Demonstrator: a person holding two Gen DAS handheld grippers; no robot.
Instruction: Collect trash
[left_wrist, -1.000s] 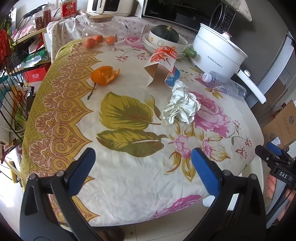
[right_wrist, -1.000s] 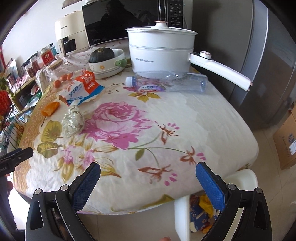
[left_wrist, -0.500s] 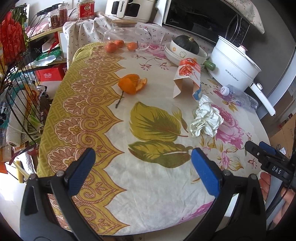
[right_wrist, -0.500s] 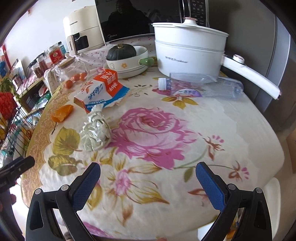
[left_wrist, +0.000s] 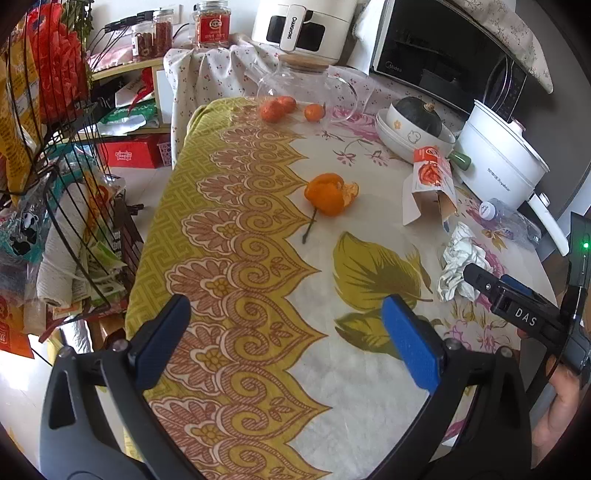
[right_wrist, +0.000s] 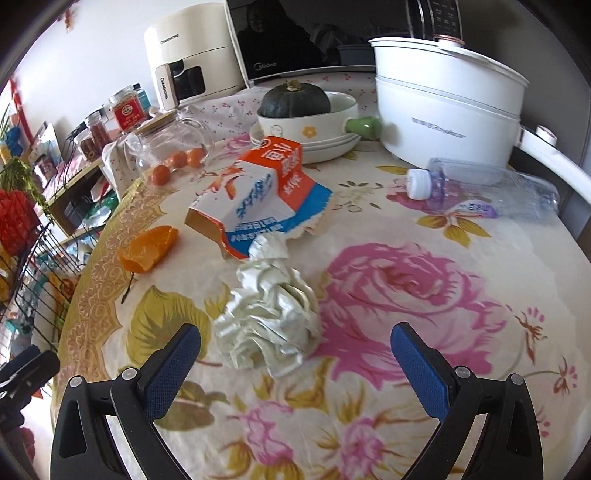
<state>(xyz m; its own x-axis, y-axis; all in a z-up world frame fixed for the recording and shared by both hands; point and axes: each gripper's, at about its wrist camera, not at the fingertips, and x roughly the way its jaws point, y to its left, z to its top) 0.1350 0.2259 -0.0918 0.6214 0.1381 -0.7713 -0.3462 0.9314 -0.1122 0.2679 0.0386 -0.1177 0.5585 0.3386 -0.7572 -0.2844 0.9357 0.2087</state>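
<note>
Change: as I've closed in, crumpled white paper wad (right_wrist: 269, 321) nears right tongs (right_wrist: 295, 349)
Tongs: both wide, empty; left tongs (left_wrist: 291, 332) over bare surface (left_wrist: 258, 258)
Meaning: I judge wad is first pickup

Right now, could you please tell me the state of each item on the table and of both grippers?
Left hand-held gripper: open, empty.
Right hand-held gripper: open, empty.
Crumpled paper: balled up, untouched.
Milk carton: torn open, on its side.
Plastic bottle: capped, lying down.
Orange peel: peeled open.
Glass jar: lidded.
</note>
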